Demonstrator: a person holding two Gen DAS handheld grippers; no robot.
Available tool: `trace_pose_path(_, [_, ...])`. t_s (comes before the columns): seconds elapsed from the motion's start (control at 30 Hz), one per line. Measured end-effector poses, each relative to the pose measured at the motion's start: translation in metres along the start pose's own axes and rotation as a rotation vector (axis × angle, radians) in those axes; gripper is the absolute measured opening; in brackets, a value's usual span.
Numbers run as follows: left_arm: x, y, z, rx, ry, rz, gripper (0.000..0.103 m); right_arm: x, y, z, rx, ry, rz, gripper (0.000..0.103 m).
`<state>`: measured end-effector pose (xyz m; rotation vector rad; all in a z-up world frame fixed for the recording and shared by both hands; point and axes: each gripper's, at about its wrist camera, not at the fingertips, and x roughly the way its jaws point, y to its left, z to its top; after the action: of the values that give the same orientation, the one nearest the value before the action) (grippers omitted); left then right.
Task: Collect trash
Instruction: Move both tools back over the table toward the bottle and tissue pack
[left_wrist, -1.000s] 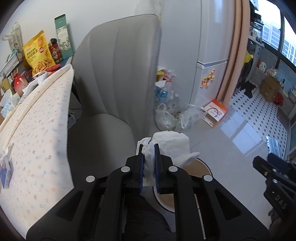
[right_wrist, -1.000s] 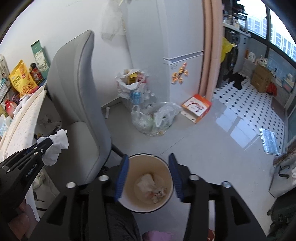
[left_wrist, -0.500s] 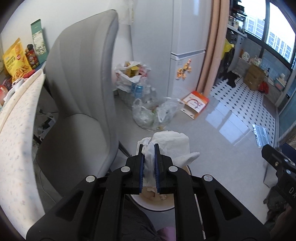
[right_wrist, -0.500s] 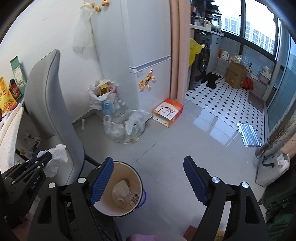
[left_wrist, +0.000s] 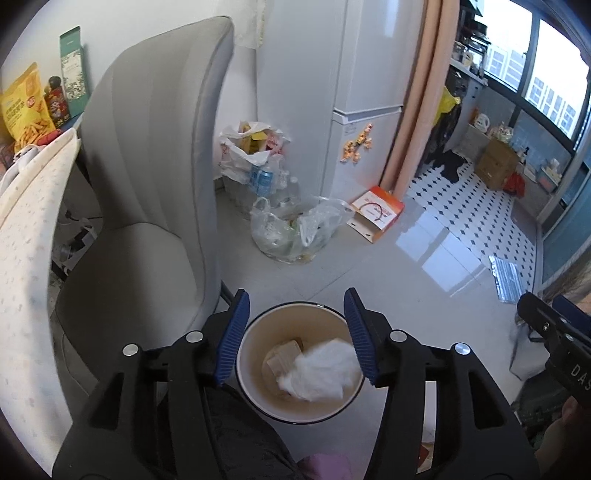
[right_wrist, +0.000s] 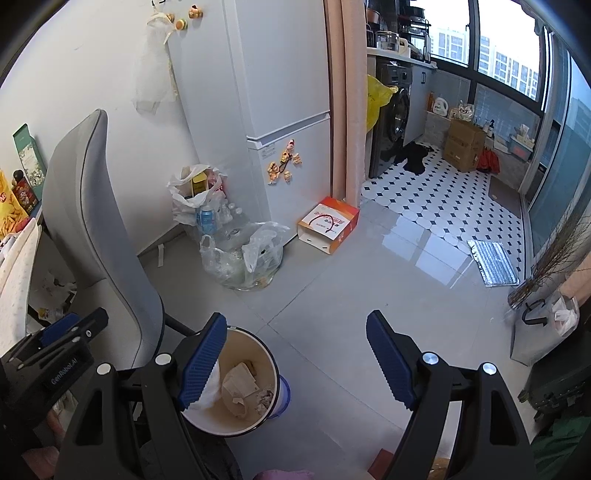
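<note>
The left gripper points downward with its 2 blue-padded fingers spread wide, nothing between them. The right gripper also tilts down, its 2 fingers parted wider still, holding nothing.

In the left wrist view the white tissue wad in the bin is motion-blurred, so its folds cannot be read, and it covers part of the brown paper scraps beneath. The right gripper is cut off by the frame's edge at 3 o'clock; its jaws lie out of sight there. In the right wrist view the left gripper sits at 9 o'clock, its jaws too foreshortened to judge. The near finger hides the bin's left rim. Labels on the snack bag are too small to read.
</note>
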<state>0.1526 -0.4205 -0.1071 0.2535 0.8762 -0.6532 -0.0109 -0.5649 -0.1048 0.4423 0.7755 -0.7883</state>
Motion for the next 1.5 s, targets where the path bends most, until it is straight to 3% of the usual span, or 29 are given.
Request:
trace_pose_path(0.17, [-0.020, 0.011, 0.005, -0.003, -0.051, 0.037, 0.080, -0.009, 0.010, 0.002, -0.011, -0.014, 0.018, 0.080])
trace_pose_path(0.37, [-0.052, 0.036, 0.010, -0.024, -0.118, 0.088, 0.095, -0.028, 0.034, 0.005, -0.041, -0.055, 0.059, 0.090])
trace_pose_path(0.53, [-0.078, 0.069, 0.007, -0.070, -0.144, 0.129, 0.097, -0.048, 0.063, 0.004, -0.076, -0.083, 0.109, 0.095])
trace_pose_path(0.8, [-0.123, 0.127, -0.008, -0.151, -0.208, 0.180, 0.097, -0.084, 0.117, -0.005, -0.151, -0.127, 0.179, 0.095])
trace_pose_path(1.5, [-0.220, 0.279, -0.077, -0.366, -0.298, 0.351, 0.097, -0.165, 0.278, -0.065, -0.379, -0.168, 0.368, 0.095])
